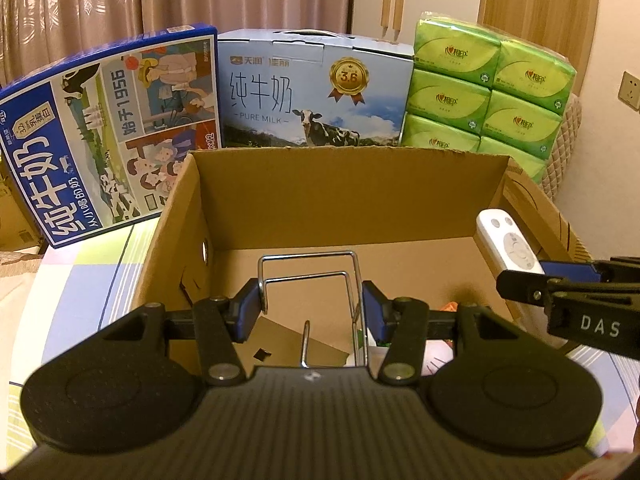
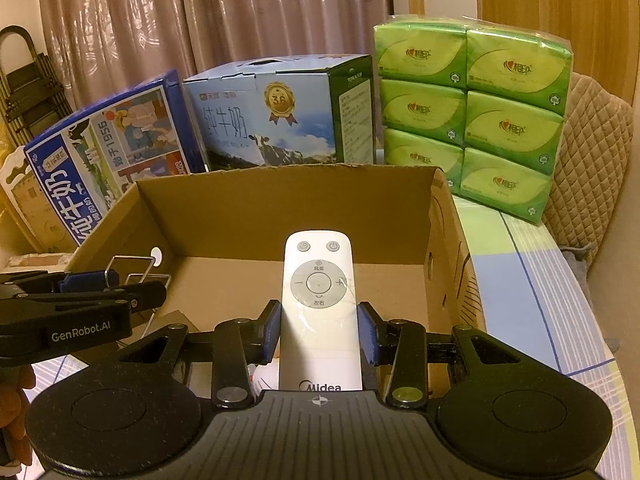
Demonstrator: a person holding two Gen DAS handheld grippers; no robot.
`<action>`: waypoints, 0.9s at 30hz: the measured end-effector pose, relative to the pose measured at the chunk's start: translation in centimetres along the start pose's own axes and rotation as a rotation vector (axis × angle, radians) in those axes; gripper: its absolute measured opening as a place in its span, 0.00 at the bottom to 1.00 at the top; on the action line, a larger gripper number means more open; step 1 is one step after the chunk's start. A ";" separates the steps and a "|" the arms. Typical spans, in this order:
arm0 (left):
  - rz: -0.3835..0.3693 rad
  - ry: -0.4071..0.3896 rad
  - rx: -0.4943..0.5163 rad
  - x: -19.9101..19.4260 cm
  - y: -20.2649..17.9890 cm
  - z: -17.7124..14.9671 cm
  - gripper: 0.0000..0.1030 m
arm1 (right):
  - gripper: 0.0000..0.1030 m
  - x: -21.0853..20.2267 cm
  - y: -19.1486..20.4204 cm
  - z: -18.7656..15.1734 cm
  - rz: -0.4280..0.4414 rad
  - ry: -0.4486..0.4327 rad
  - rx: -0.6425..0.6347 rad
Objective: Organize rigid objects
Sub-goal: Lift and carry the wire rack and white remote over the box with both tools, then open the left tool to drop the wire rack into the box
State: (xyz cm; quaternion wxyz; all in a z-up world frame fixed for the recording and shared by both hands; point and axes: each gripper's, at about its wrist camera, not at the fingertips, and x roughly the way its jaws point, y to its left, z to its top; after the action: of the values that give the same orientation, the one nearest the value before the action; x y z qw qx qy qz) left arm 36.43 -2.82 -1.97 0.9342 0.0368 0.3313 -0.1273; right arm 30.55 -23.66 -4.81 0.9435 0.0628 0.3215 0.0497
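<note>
My left gripper (image 1: 311, 308) is shut on a bent metal wire rack (image 1: 308, 270) and holds it over the open cardboard box (image 1: 352, 184). My right gripper (image 2: 319, 330) is shut on a white Midea remote control (image 2: 319, 304) and holds it above the same box (image 2: 288, 196), pointing away from me. The remote also shows at the right of the left wrist view (image 1: 510, 246), and the left gripper with the rack at the left of the right wrist view (image 2: 132, 276). A few small items lie on the box floor, mostly hidden.
Behind the box stand a blue milk carton case (image 1: 100, 140), a light blue Pure Milk case (image 1: 316, 92) and a stack of green tissue packs (image 1: 492, 88). The box sits on a checked tablecloth (image 2: 532, 288). A padded chair (image 2: 592, 152) stands at the right, curtains behind.
</note>
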 end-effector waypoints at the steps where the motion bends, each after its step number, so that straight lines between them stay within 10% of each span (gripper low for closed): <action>1: -0.001 0.001 0.000 0.0 0.0 0.0 0.47 | 0.36 0.0 0.0 0.0 0.001 0.001 -0.001; 27: 0.017 -0.008 -0.018 -0.1 0.3 0.1 0.58 | 0.36 0.1 0.0 -0.1 0.000 0.000 -0.003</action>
State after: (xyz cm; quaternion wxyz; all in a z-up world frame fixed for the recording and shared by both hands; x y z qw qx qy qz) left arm 36.50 -2.47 -1.85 0.9369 0.0309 0.3282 -0.1164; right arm 30.59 -23.67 -4.93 0.9435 0.0616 0.3216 0.0500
